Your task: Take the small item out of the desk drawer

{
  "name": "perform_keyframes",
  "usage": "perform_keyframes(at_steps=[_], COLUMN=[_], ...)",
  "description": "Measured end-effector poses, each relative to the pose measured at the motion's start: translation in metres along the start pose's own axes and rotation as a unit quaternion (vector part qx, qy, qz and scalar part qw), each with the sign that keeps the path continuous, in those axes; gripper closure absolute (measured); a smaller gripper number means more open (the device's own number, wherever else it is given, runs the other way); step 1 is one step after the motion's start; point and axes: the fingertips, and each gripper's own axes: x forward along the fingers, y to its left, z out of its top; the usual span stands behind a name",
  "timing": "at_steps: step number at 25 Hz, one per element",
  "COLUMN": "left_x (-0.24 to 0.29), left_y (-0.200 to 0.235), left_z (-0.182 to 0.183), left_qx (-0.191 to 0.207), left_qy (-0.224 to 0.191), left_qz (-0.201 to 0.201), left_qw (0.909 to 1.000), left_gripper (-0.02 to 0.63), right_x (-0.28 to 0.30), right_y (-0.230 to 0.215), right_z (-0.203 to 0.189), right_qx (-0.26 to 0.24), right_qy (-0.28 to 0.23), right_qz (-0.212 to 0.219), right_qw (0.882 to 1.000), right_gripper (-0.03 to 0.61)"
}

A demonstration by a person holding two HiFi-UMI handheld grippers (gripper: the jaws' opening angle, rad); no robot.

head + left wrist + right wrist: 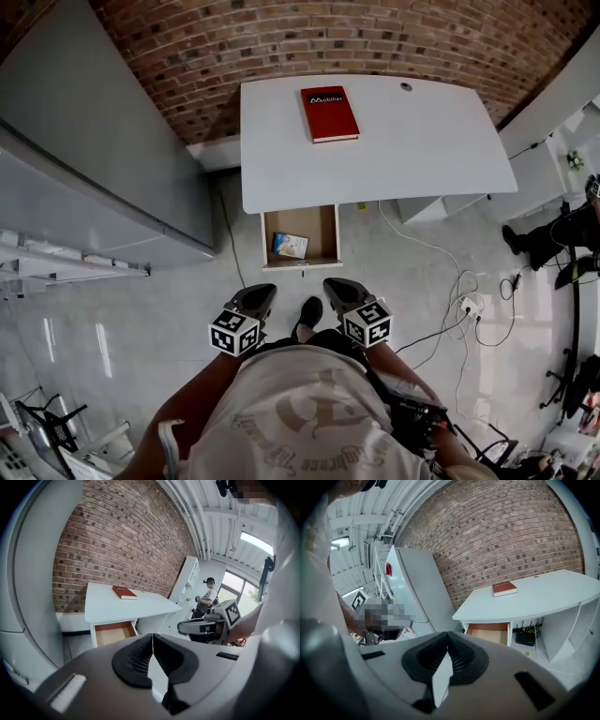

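Head view: white curved-top table [412, 141] stands against the red brick wall [375, 37], on the far side of both tongs. An open wooden drawer [301, 217] is pulled out under the left part of the table's near edge. The small blue-and-white flat packet [290, 246] lies on the drawer bottom, toward its near-left corner, with nothing touching it. A red hardcover book [329, 113] lies flat on the tabletop, further back than the drawer.

Left tongs [260, 298] and right tongs [335, 291] are held side by side over the pale floor [141, 319]. They are on the near side of the drawer and not touching it. A dark shoe [309, 311] shows between them.

Left gripper view: jaws pressed together, tips meeting, nothing between them. The drawer is ahead and the right tongs are off to the right.

Right gripper view: jaws also pressed together and empty, with the drawer ahead under the table edge.

A tall grey cabinet [103, 141] stands left of the table. White cables [441, 272] trail over the floor right of the drawer. A person [553, 234] sits at the far right edge.
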Motion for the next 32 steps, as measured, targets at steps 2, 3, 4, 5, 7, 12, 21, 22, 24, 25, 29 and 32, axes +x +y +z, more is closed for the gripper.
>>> perform_keyframes(at_steps=[2, 3, 4, 5, 7, 12, 21, 22, 24, 25, 29, 32], left_x=[0.007, 0.011, 0.016, 0.02, 0.029, 0.042, 0.059, 0.06, 0.062, 0.062, 0.066, 0.073], left_y=[0.004, 0.006, 0.008, 0.009, 0.011, 0.013, 0.029, 0.03, 0.034, 0.036, 0.044, 0.053], left_z=[0.006, 0.009, 0.012, 0.016, 0.021, 0.029, 0.036, 0.037, 0.037, 0.037, 0.032, 0.027], left_qx=[0.003, 0.004, 0.005, 0.006, 0.008, 0.011, 0.009, 0.01, 0.011, 0.011, 0.017, 0.037], left_qy=[0.002, 0.003, 0.005, 0.007, 0.008, 0.02, 0.046, 0.047, 0.048, 0.05, 0.061, 0.078], left_qz=[0.002, 0.004, 0.006, 0.008, 0.012, 0.017, 0.031, 0.032, 0.033, 0.032, 0.026, 0.023], left_qw=[1.0, 1.0, 1.0, 0.9999, 0.9999, 0.9996, 0.9984, 0.9983, 0.9983, 0.9982, 0.9977, 0.996], left_gripper=[0.606, 0.606, 0.606, 0.606, 0.606, 0.606, 0.606, 0.606, 0.606, 0.606, 0.606, 0.606], right_x=[0.006, 0.009, 0.012, 0.014, 0.018, 0.026, 0.025, 0.026, 0.029, 0.031, 0.039, 0.044], right_y=[-0.009, -0.013, -0.017, -0.02, -0.025, -0.035, -0.064, -0.066, -0.068, -0.067, -0.065, -0.071], right_z=[0.008, 0.013, 0.017, 0.021, 0.025, 0.025, 0.03, 0.03, 0.027, 0.026, 0.023, 0.021], right_qx=[-0.003, -0.005, -0.006, -0.009, -0.015, -0.013, 0.018, 0.02, 0.025, 0.027, 0.026, 0.032], right_qy=[-0.001, -0.002, -0.004, -0.005, -0.005, 0.0, -0.013, -0.013, -0.011, -0.01, -0.005, -0.002], right_qz=[0.003, 0.006, 0.009, 0.014, 0.026, 0.039, 0.031, 0.03, 0.029, 0.029, 0.028, 0.018], right_qw=[1.0, 1.0, 1.0, 1.0, 1.0, 0.999, 0.999, 0.999, 0.999, 0.999, 0.999, 0.999], right_gripper=[0.572, 0.572, 0.572, 0.572, 0.572, 0.572, 0.572, 0.572, 0.572, 0.572, 0.572, 0.572])
